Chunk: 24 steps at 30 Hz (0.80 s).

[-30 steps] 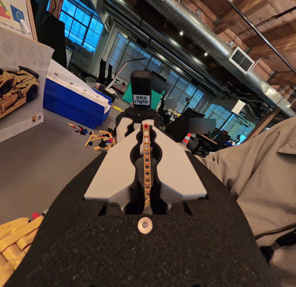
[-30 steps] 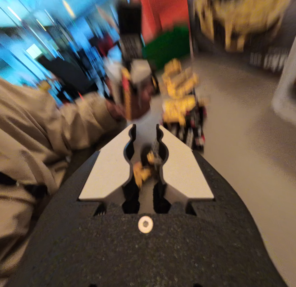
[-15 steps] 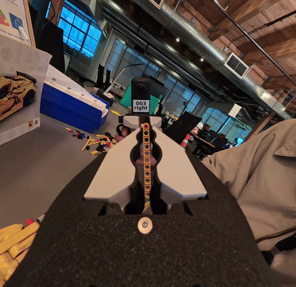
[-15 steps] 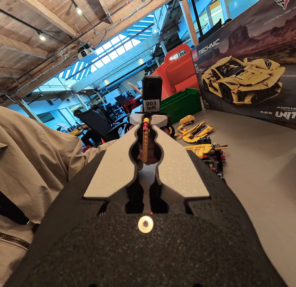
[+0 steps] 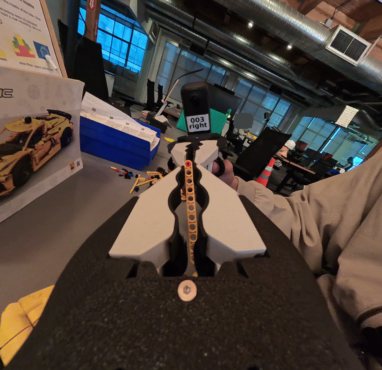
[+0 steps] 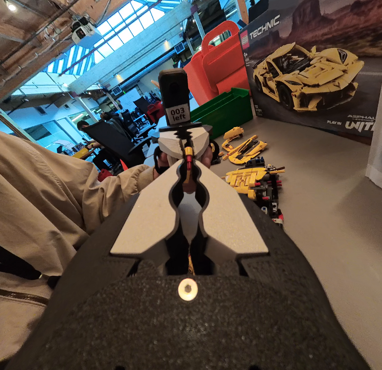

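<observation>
My left gripper (image 5: 189,170) is shut on a long yellow holed beam (image 5: 191,207) that runs along its jaws and sticks out past the tips. A red pin (image 5: 187,164) sits in the beam's far end hole. My right gripper (image 6: 188,164) faces the left one, tip to tip, above the grey table. Its fingertips are closed on the red pin (image 6: 188,159) at the beam's end (image 6: 188,150). The right gripper (image 5: 193,153) shows just behind the beam's end in the left wrist view. The left gripper (image 6: 185,141) shows in the right wrist view.
A partly built yellow model (image 6: 254,182) and yellow panels (image 6: 244,147) lie on the table to the right. Behind them are a green bin (image 6: 223,110), a red case (image 6: 217,64) and a car-picture box (image 6: 310,71). Loose parts (image 5: 140,178) lie by a blue bin (image 5: 115,141). The grippers are tip to tip, or close to it.
My right gripper swung up from the table to face the left one, and its jaws closed at the beam's pin end. The left gripper kept hold of the beam.
</observation>
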Available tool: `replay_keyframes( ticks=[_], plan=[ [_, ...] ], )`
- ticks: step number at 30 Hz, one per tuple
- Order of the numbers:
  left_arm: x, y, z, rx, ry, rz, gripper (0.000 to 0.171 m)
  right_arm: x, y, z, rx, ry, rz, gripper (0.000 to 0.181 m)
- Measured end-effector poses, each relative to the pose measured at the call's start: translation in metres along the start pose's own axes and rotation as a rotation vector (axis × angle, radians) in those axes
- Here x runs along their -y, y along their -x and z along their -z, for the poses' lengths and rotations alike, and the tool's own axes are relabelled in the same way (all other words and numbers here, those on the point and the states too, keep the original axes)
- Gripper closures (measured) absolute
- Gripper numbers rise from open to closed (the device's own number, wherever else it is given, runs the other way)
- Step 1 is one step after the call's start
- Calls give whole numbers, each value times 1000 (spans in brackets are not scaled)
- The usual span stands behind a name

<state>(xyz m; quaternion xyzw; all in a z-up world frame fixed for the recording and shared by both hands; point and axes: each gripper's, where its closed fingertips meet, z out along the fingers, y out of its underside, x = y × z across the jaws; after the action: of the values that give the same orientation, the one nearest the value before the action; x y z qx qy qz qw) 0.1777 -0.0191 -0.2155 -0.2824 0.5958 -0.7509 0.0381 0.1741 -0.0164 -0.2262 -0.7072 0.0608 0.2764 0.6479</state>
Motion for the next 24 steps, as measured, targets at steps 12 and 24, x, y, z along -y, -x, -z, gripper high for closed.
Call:
replay_keyframes(
  ticks=[12, 24],
  plan=[
    [-11, -5, -3, -4, 87, -81, 169, -14, 1, 6, -5, 147, 93, 178],
    [64, 35, 74, 101, -291, 35, 166, -59, -75, 77, -401, 450, 38, 178]
  ],
)
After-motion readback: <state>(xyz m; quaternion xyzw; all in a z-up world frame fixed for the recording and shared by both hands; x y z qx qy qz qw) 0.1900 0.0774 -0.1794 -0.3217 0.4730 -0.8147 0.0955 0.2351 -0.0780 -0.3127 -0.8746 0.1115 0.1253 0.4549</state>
